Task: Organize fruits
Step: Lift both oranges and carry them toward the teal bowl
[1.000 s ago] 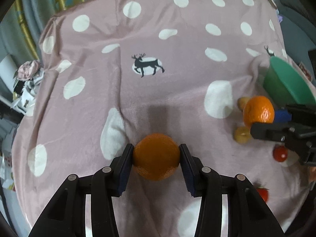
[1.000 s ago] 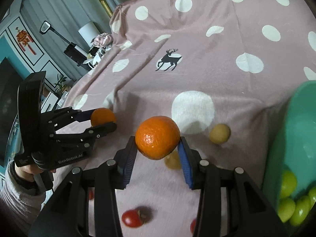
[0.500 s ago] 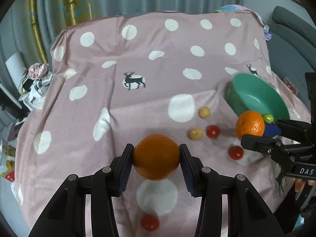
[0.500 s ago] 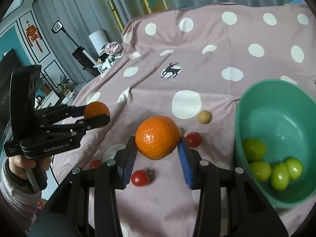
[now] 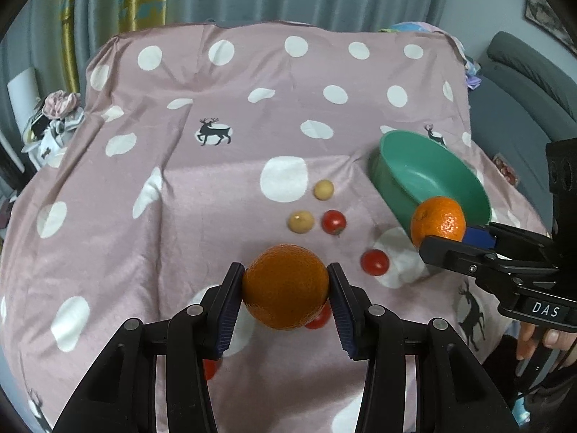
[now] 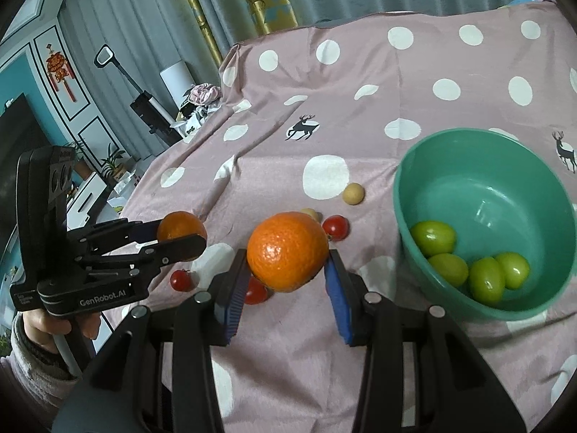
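My left gripper (image 5: 285, 290) is shut on an orange (image 5: 285, 285), held above the pink spotted cloth; it also shows in the right wrist view (image 6: 182, 231). My right gripper (image 6: 286, 270) is shut on a second orange (image 6: 287, 250), held up left of the green bowl (image 6: 479, 173); it shows in the left wrist view (image 5: 438, 222) beside the bowl's near rim (image 5: 393, 144). The bowl holds several green fruits (image 6: 432, 236). Red tomatoes (image 5: 333, 222) and two small yellow fruits (image 5: 300, 221) lie on the cloth.
The pink cloth (image 5: 180, 198) drapes over the table edges. A grey sofa (image 5: 523, 83) stands at the right, curtains behind. Clutter and a vacuum (image 6: 144, 104) stand off the table's left side.
Both grippers have lifted and pulled back with their oranges. The views have widened and the whole bowl has come into sight.
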Tool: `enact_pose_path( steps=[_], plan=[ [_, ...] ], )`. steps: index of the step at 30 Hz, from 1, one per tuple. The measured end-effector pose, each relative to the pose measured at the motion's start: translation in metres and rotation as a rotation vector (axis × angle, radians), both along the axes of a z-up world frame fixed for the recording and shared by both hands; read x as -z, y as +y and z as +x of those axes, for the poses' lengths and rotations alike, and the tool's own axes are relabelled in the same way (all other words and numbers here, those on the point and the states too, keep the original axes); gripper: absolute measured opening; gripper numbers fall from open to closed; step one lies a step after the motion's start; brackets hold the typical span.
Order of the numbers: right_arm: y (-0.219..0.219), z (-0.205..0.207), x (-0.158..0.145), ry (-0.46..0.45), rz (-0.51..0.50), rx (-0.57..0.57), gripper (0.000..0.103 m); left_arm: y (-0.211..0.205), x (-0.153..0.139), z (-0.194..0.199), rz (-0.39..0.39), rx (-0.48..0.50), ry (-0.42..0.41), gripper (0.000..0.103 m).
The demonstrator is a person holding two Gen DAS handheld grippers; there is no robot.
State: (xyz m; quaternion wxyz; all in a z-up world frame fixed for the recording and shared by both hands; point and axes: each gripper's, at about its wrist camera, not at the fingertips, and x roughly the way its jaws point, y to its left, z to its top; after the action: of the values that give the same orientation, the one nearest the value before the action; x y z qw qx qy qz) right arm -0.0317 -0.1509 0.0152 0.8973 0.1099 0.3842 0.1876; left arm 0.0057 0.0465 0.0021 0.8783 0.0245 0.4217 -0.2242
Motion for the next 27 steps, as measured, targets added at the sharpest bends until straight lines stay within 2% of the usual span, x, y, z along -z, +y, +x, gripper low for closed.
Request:
enact_pose_path(
  steps=[14, 27],
  plan=[
    [-0.019, -0.012, -0.004, -0.05, 0.006, 0.038, 0.043, -0.026, -0.009, -0.001, 0.017, 0.032, -0.029, 0.047],
    [-0.054, -0.015, -0.002, -0.061, 0.037, 0.117, 0.043, -0.066, -0.018, 0.008, -0.011, 0.106, -0.05, 0.047]
  ],
)
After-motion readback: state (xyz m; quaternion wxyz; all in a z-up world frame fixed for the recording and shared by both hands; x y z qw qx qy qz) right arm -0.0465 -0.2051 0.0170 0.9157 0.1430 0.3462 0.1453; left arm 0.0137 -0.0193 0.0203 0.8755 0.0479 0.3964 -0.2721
